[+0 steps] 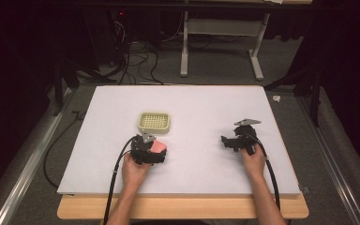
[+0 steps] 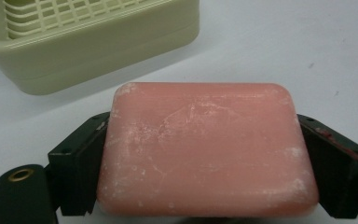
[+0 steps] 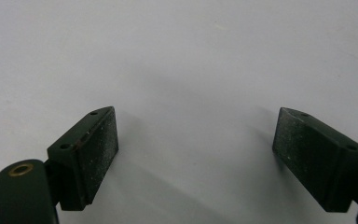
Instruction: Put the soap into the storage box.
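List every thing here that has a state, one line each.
Soap: pink bar, clamped flat between the left gripper's jaws.
Dish: empty, upright on the table.
Left gripper: shut on the soap, just short of the dish.
Right gripper: open, empty.

soap (image 2: 207, 149) before dish (image 2: 88, 42), on table (image 1: 206, 103)

My left claw (image 1: 155, 151) and right claw (image 1: 226, 140) are black, with scuffed rectangular pads, brass eyelets behind them, grey plates on top and black trailing cables.
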A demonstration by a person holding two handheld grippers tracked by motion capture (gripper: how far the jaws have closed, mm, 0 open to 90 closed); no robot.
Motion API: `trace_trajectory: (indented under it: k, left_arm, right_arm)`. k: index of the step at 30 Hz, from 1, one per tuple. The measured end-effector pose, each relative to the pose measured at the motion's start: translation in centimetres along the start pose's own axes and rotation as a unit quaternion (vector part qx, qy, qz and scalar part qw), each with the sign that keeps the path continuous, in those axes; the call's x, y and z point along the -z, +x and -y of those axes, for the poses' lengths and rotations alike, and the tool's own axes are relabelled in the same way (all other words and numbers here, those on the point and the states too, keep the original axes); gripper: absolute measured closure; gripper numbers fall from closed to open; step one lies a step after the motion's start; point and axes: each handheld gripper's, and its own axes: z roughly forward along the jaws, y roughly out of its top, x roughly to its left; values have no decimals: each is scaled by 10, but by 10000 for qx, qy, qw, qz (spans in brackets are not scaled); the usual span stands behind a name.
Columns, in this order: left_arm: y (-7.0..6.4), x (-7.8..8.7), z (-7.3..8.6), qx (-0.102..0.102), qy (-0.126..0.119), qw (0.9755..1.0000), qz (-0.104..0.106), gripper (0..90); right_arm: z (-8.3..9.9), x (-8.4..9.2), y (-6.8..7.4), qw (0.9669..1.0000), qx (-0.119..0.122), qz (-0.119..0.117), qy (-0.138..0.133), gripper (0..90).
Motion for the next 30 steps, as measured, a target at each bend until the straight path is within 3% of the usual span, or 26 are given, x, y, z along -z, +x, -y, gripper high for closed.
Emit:
trace_trajectory:
  k: [9,24,30]
  left_arm:
    - [-3,1,-3,-73,56,9999,-108,139]
    - [1,19,-12,152,-217,9996,90,139]
    - [7,27,-13,288,-244,9993,32,139]
  right_arm:
    - [0,0,0,10000,0,0,0,147]
    - [0,0,0,10000,2,-2,0,147]
    - [0,0,0,10000,8,-5,0,147]
